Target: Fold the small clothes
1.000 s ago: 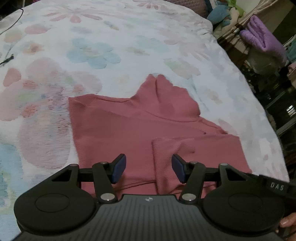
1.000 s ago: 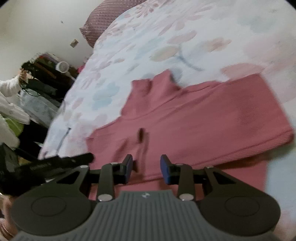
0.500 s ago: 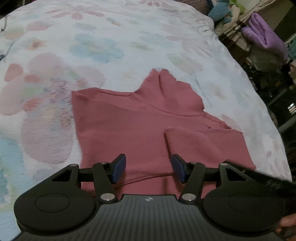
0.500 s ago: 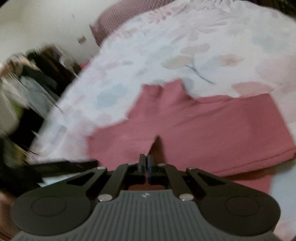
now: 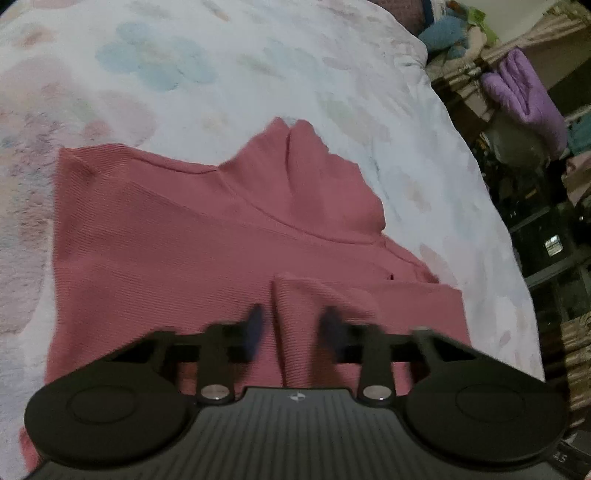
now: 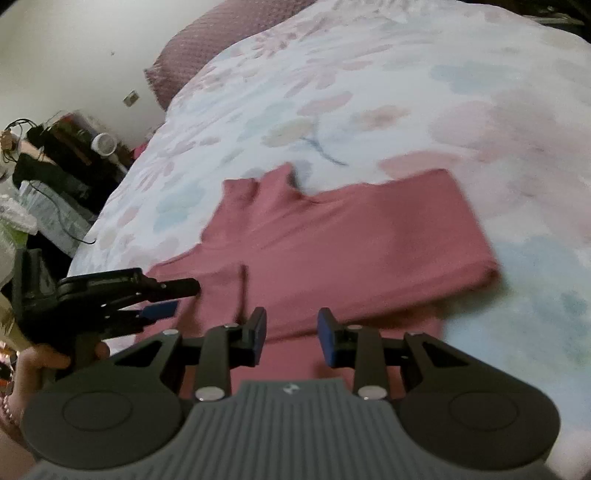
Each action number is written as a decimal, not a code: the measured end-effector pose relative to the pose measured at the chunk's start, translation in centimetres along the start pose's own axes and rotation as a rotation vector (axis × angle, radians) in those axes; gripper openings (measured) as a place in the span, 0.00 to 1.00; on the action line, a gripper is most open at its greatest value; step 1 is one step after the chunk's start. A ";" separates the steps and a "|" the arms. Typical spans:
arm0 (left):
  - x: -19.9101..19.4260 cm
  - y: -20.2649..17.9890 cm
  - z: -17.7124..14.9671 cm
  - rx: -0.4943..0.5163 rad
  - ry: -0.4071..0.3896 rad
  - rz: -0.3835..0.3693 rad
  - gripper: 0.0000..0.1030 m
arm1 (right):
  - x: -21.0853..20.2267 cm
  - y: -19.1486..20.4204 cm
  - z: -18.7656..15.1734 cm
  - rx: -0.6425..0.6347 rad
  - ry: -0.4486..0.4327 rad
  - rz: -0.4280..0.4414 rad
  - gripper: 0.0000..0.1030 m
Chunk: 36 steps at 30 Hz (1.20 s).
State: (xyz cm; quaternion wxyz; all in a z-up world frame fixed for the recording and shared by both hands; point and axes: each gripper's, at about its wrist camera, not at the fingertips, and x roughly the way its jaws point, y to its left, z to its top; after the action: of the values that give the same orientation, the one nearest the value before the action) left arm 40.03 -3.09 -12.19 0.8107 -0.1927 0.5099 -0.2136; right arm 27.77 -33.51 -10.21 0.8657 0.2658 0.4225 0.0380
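Note:
A pink turtleneck sweater lies flat on the floral bedspread, collar away from me. One sleeve is folded across its body. My left gripper hovers low over that sleeve's cuff. Its blurred jaws are closing with the cuff between them, and the pads still stand apart. From the right wrist view, the left gripper shows side-on at the sweater's left edge, held by a hand. My right gripper is over the sweater's near edge, jaws opening with nothing between them.
A maroon pillow lies at the head of the bed. The bed's edge drops to cluttered shelves with a purple towel and a blue plush toy. On the other side are dark furniture and cables.
The left gripper has moved forward and down over the folded sleeve, and its fingers have narrowed. The right gripper shut half a second ago, has since opened, and has shifted sideways.

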 end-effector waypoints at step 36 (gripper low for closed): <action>-6.6 1.1 6.4 0.108 -0.026 0.285 0.03 | 2.3 -3.8 0.4 -0.029 -0.004 -0.047 0.28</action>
State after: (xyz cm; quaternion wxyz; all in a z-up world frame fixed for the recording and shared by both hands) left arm 43.39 2.00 -5.25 0.8486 -0.0772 0.5092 -0.1211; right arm 28.91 -36.27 -13.48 0.8710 0.2432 0.4263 0.0235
